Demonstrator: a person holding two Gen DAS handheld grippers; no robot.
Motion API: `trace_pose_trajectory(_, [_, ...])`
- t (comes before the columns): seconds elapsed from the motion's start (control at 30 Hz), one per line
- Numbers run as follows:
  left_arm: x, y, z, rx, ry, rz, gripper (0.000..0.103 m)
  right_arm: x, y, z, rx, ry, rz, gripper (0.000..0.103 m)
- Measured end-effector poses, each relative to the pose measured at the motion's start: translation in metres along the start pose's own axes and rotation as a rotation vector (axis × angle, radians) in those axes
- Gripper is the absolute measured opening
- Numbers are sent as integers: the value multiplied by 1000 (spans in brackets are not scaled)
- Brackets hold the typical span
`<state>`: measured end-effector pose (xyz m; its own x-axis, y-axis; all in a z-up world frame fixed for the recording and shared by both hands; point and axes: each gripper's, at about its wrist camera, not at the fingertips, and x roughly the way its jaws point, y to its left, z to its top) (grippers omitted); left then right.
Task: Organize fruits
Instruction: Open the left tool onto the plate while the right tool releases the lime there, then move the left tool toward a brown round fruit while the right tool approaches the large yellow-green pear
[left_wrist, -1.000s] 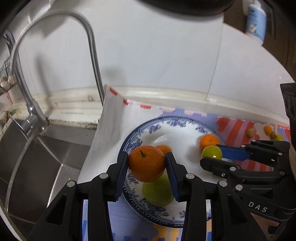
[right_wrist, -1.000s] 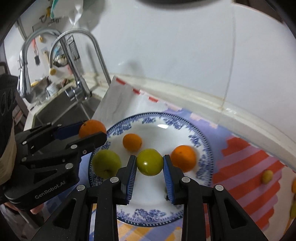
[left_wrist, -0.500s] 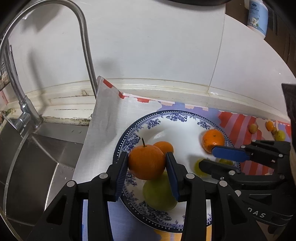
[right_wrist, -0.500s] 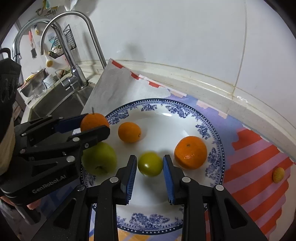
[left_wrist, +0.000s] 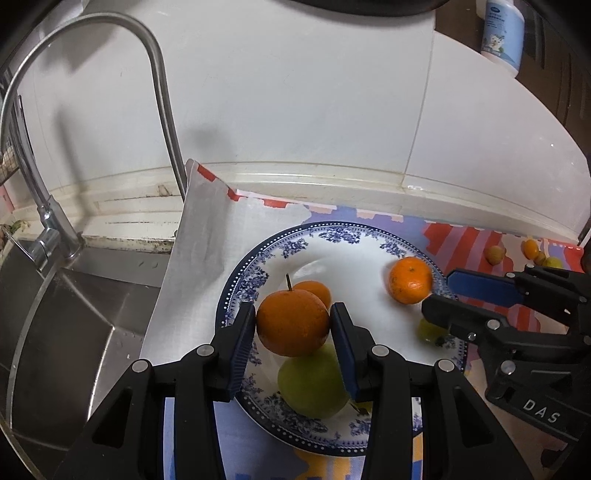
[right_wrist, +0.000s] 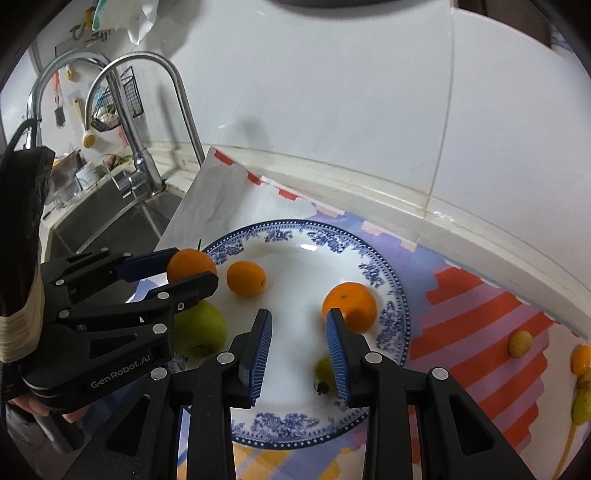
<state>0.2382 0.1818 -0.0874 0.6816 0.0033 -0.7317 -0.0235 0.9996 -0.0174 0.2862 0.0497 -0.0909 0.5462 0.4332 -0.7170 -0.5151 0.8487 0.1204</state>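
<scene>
Jaws of the left gripper (left_wrist: 292, 325) clamp the stemmed orange (left_wrist: 292, 322) above the plate's (right_wrist: 400, 295) left rim; right gripper (right_wrist: 298, 341) gapes (bare white centre), green fruit (right_wrist: 325, 369) beside its right finger.

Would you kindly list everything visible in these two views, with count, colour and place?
plate: one, white with blue rim, on the mat
oranges: three; one with stem held over the plate's left edge, a small one and a larger one on the plate
apple: one, green, on the plate's left side
small green fruit: one, on the plate, by the right gripper's right finger
loose small fruits: several, yellow and orange, on the mat at right
mat: one, red, purple and white
faucet: steel, left
sink: steel, left
bottle: white, upper right
left gripper: black, jaws shut on the stemmed orange
right gripper: black, jaws open, empty
</scene>
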Motion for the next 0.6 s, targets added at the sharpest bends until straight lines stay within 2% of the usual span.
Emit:
trace_pose_trajectory(0.27, [-32,-15,4,16,-65,-10,42,-32,-5,-5,31,-65,-27,32])
trace_pose_trajectory(0.33, [-42,-20,3,14,-73,-8,46,-42,-8,-7,47,-83,-34,32])
trace_pose_trajectory(0.47, [-61,-30,0,1,-90,-14,48,-65,-14,-13,75,-126,-57,38])
trace_pose_trajectory(0.6, [-82,-45,-3,12,-125,-6,61,-87,-21,-21,96,-158,-71,38])
